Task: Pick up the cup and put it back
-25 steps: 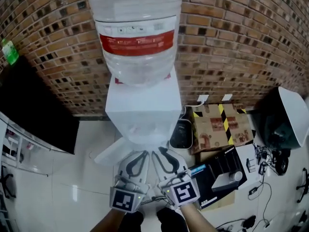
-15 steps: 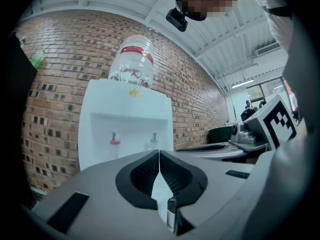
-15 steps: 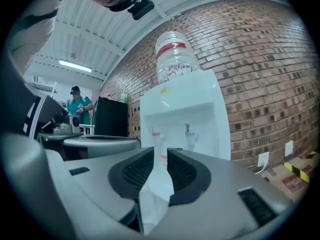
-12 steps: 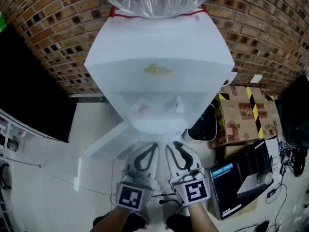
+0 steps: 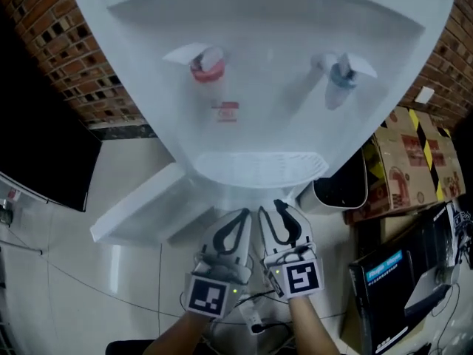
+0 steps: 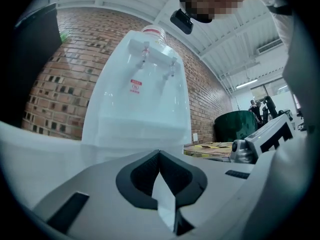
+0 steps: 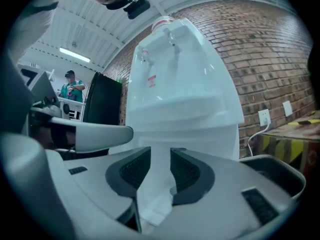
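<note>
Left claw [image 5: 238,224], shut, and right claw [image 5: 275,217], jaws newly parting, hang empty, now lower before the water dispenser [image 5: 266,65]. Cup not yet in view.

The left gripper [image 5: 242,217] and right gripper [image 5: 268,211] sink down the front of the dispenser [image 5: 259,124] and now sit just under its drip tray [image 5: 259,170] in the head view. That view drops too: the bottle leaves the frame, while the red tap [image 5: 208,65] and blue tap [image 5: 341,76] come into sight. The right gripper's jaws have just been opening, with nothing between them.
</note>
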Tool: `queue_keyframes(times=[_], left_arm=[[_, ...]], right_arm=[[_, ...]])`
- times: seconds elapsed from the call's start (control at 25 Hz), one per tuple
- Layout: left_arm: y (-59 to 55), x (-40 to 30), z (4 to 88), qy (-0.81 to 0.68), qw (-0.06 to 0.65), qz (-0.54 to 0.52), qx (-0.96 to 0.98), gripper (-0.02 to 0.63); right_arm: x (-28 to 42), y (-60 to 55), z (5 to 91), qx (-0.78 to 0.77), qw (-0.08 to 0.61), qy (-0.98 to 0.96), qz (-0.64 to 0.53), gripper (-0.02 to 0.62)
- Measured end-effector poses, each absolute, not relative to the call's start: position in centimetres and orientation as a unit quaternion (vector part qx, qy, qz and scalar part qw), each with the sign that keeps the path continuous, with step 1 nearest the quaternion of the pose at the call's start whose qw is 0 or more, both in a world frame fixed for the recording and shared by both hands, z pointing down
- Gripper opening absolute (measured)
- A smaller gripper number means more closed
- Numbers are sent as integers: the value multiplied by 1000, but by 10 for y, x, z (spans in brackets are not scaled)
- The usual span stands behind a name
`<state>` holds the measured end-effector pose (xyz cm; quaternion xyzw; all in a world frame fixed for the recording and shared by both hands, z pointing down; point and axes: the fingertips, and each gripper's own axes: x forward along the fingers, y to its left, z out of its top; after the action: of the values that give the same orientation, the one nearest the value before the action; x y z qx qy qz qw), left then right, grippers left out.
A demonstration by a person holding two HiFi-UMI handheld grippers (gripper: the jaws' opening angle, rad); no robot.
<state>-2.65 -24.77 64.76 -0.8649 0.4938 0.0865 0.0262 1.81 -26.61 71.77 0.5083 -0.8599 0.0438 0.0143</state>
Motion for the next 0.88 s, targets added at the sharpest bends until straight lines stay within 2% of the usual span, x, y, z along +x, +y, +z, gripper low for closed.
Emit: queue_keyframes(times=[0.2, 0.28, 0.44, 0.6, 0.72, 0.8, 0.88], left_arm=[[-258, -28, 699, 491, 28, 90, -866, 3], [-262, -28, 714, 490, 34, 87, -867, 5], [-271, -28, 739, 495, 39, 90, -863, 3], [-275, -32, 754, 504, 18, 104, -857, 4], [-272, -37, 763, 504, 13, 100, -858, 3], [-268, -39, 767, 503, 12, 94, -859, 4], [-266, -42, 769, 503, 11, 88, -860, 4]], right_arm=[[10, -289, 763, 517, -4, -855, 23, 129], [8, -296, 781, 519, 2, -855, 13, 176], [5, -313, 812, 529, 7, -848, 4, 182], [7, -339, 849, 546, 13, -837, 9, 303], [3, -364, 874, 560, 12, -828, 20, 365], [1, -379, 890, 565, 18, -824, 28, 403], [-1, -393, 903, 567, 22, -822, 37, 408]])
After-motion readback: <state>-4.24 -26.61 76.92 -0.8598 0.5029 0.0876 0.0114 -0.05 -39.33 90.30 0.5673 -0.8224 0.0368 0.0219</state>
